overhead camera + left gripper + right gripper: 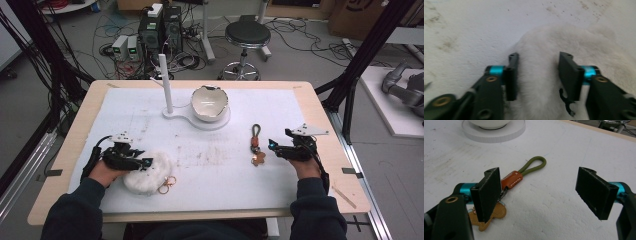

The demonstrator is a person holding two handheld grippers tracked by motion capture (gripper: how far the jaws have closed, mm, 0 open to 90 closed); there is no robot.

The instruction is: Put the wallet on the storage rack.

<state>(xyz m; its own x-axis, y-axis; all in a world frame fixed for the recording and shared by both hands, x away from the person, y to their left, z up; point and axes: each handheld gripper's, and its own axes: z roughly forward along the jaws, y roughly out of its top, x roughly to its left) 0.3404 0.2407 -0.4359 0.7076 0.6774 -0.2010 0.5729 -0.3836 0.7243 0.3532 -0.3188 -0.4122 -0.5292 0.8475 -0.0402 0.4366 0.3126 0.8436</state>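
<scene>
A white fluffy pom-pom [147, 175] with a gold ring [167, 185] lies near the table's front left. My left gripper [144, 162] is down on its left part. In the left gripper view the jaws stand partly closed, pushed into the fur [574, 37], which fills the gap of the left gripper [539, 56]. A keychain [256, 145] with a green cord loop [535, 163], an orange leather tab and a tan charm [496, 213] lies at the right. My right gripper [273, 145] [539, 173] is wide open just right of it, the left jaw partly over the charm.
A white bowl [210, 102] with a chipped-looking rim sits on a white stand base [220, 123] at the back middle, beside an upright white post [165, 82]. A white foam sheet [220, 170] covers the wooden table. Cables, a stool and equipment stand beyond the far edge.
</scene>
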